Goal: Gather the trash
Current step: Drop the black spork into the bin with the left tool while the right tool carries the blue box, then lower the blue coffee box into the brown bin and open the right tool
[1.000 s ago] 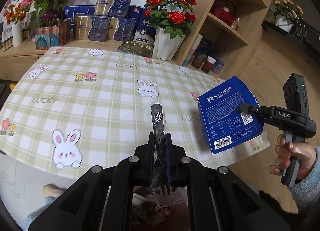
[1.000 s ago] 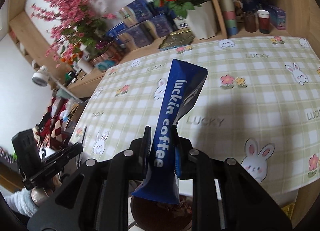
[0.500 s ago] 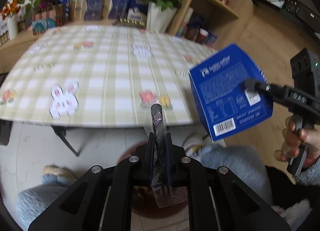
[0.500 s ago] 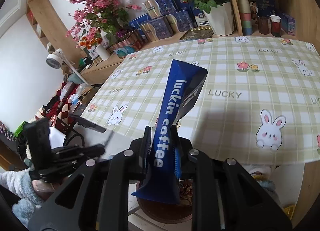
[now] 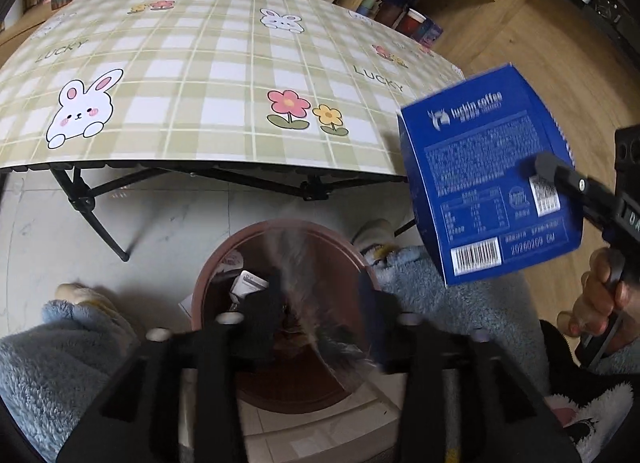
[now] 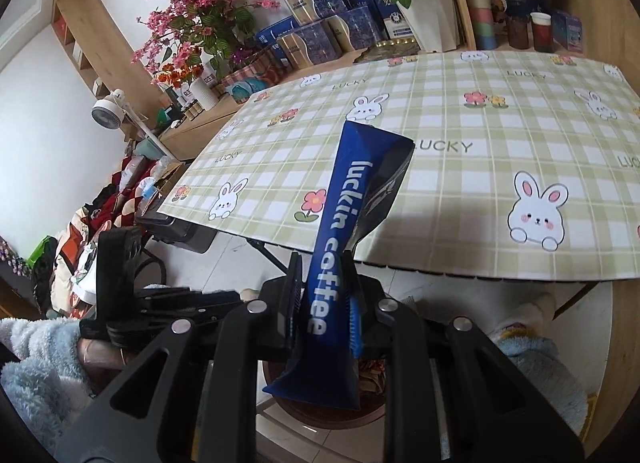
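The left gripper, jaws just opening, is apparently releasing a blurred wrapped fork over the brown bin. The right gripper is clamping the blue coffee box nearby; it should be centring over the bin before letting go.

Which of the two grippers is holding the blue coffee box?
The right gripper: its jaws clamp the blue luckin coffee box. The left gripper has just been opening, above the brown bin.

Left gripper just opened, right gripper clamped shut
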{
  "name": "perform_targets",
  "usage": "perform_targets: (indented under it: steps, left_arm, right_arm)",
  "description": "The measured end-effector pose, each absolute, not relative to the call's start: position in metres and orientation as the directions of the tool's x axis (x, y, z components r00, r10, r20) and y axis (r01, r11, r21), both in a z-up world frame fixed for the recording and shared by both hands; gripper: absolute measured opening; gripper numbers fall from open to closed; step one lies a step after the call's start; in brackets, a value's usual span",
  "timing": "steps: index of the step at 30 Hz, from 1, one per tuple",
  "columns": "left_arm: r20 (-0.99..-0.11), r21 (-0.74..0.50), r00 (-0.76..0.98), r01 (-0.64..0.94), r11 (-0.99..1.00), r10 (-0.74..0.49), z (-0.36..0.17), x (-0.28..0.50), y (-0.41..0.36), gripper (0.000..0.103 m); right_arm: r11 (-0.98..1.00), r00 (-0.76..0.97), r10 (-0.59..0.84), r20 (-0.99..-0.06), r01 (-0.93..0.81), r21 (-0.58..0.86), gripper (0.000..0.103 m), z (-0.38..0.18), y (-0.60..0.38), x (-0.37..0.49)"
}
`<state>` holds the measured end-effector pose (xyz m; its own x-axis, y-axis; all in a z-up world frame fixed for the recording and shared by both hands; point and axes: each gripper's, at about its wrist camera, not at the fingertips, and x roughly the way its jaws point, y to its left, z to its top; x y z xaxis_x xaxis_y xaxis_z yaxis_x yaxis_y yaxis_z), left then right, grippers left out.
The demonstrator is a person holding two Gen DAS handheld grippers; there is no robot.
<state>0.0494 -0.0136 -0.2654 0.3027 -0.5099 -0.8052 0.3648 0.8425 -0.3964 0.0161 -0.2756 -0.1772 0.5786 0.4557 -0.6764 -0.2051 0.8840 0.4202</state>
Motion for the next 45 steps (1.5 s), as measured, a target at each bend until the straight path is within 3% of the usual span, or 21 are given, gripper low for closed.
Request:
perform_targets:
  steps: [5,11,26,40,43,45]
  left_arm:
    - [-0.771,-0.386,0.4,0.324,0.864,-0.495,-0.25,0.053,-0.002,0.071]
    - [-0.73,-0.342,0.523,0.278,0.897,-0.44,-0.223,0.055,0.019,0.091]
    - [-0.666,-0.29,0.658,0.205,0.935,-0.351,-0.191,0.049,0.058,0.095]
    - [-0.68,-0.289,0.656,0.17,0.942,-0.327,-0.2,0.049,0.069,0.095]
    - [-0.683,-0.286,0.654,0.168,0.943,-0.324,-0.201,0.049,0.069,0.095]
    - [-0.687,-0.282,0.652,0.165,0.945,-0.319,-0.201,0.05,0.069,0.095]
  right_arm:
    - [0.877,0.544,0.472,-0.693,-0.213,0.43,0.023,-0.188,-0.274,0.013]
    - [0.87,0.482,0.494,-0.724,-0.273,0.411,0.023,-0.196,-0.256,0.014]
    - [0.808,0.232,0.551,-0.802,-0.39,0.442,0.022,-0.221,-0.197,0.016]
    - [0.897,0.14,0.348,-0.927,-0.339,0.285,0.023,-0.285,-0.178,0.047]
    - [0.896,0.14,0.363,-0.921,-0.322,0.305,0.036,-0.293,-0.173,0.052]
    - [0.899,0.161,0.373,-0.914,-0.306,0.313,0.066,-0.292,-0.171,0.055]
